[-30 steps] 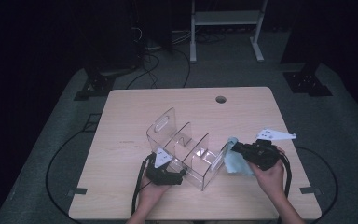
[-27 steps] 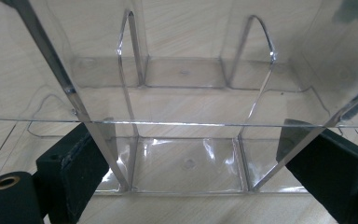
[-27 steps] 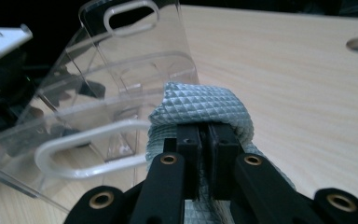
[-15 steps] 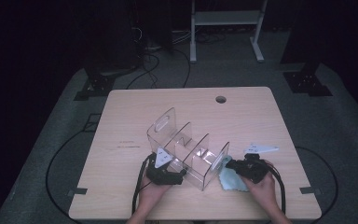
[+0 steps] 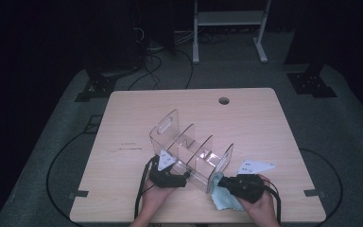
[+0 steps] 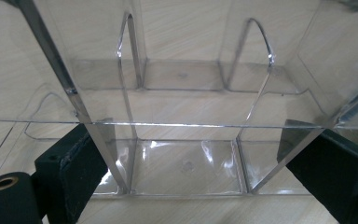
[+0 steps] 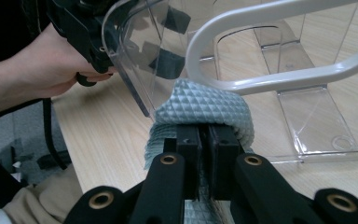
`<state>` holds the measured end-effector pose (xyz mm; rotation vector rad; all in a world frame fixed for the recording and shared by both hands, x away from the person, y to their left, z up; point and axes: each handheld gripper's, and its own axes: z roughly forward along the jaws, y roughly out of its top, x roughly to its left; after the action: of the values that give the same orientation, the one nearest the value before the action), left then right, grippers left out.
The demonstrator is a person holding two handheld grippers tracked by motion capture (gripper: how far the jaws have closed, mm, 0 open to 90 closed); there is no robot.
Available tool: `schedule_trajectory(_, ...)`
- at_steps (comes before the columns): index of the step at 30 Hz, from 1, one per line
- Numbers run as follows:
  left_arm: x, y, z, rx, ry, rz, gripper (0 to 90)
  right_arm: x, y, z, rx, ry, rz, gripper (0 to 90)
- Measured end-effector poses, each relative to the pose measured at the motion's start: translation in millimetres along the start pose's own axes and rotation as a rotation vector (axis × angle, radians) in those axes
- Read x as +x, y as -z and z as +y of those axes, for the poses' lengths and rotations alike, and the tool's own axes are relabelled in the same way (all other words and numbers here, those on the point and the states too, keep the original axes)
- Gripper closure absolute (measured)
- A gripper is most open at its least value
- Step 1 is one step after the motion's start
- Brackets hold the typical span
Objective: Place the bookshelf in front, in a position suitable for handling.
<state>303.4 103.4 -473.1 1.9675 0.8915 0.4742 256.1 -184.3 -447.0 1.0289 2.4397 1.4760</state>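
Right gripper view | my right gripper (image 7: 204, 140) is pinching the soft cloth (image 7: 200, 109) | left gripper (image 6: 205, 177), spread, is straddling the stiff, slippery organizer (image 6: 182, 93) near the surface's front edge.

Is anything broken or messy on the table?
Nothing looks broken or spilled. The clear organizer sits slantwise on the table, with its compartments bare. The right gripper is pinching a light blue cloth against one end of it, while the left gripper is at its near side.
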Motion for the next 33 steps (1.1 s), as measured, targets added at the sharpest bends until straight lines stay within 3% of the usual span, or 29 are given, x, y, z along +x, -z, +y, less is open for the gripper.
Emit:
schedule_trajectory(6,-0.4,1.3,1.0,-0.017,0.003,-0.034,7.4,-11.9,1.3,-2.6,-0.013,-0.032,-0.007,85.1)
schedule_trajectory(15,-10.6,1.5,4.2,-0.032,-0.022,-0.077,7.4,-28.8,14.1,-4.5,-0.027,-0.072,-0.059,85.0)
schedule_trajectory(20,-12.3,1.7,5.2,-0.036,-0.042,-0.09,7.9,-34.5,20.0,-6.6,-0.027,-0.093,-0.061,85.1)
schedule_trajectory(33,-3.5,20.9,4.5,-0.019,-0.056,-0.097,8.9,-30.4,25.4,-7.6,-0.035,-0.097,-0.041,85.0)
